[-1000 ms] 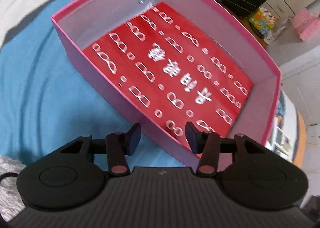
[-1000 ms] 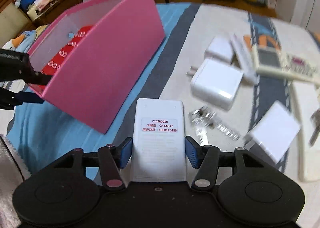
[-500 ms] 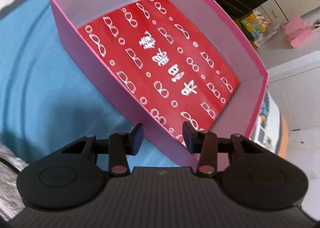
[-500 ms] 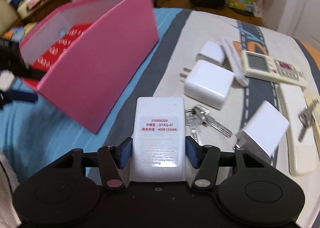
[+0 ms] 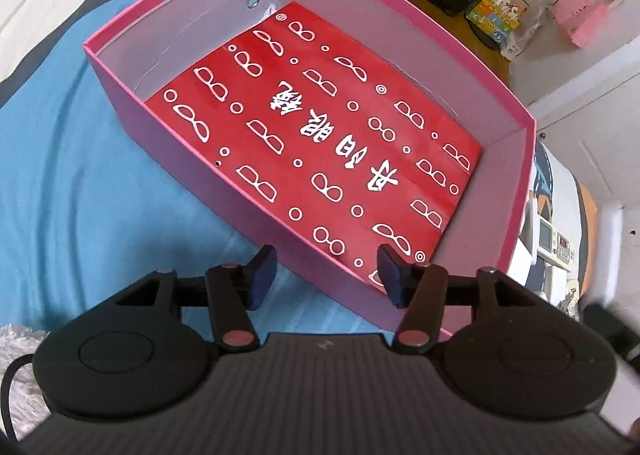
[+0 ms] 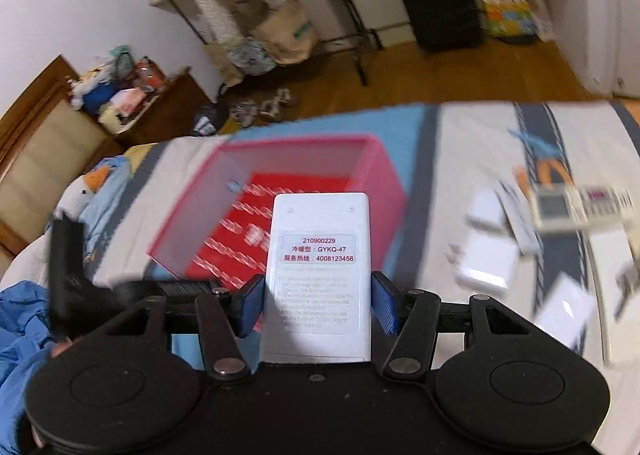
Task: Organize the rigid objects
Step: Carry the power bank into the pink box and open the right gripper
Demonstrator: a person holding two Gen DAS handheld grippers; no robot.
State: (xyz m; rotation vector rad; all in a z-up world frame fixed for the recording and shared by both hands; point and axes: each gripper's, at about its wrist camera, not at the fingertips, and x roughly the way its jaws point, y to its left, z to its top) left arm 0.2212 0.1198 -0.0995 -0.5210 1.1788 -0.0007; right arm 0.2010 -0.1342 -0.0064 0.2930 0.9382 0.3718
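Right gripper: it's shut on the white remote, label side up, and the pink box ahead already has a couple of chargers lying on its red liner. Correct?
Not quite. The right gripper is shut on the white remote, label side up, but the pink box holds no chargers: the left wrist view shows only the red liner in it. The white chargers lie outside it on the bed, in the right wrist view.

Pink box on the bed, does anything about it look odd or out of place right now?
Nothing looks damaged or spilled. The pink cardboard box holds only a red sheet printed with white glasses, lying flat. The left gripper straddles its near wall with fingers apart, and the right gripper clamps a white labelled remote control above it.
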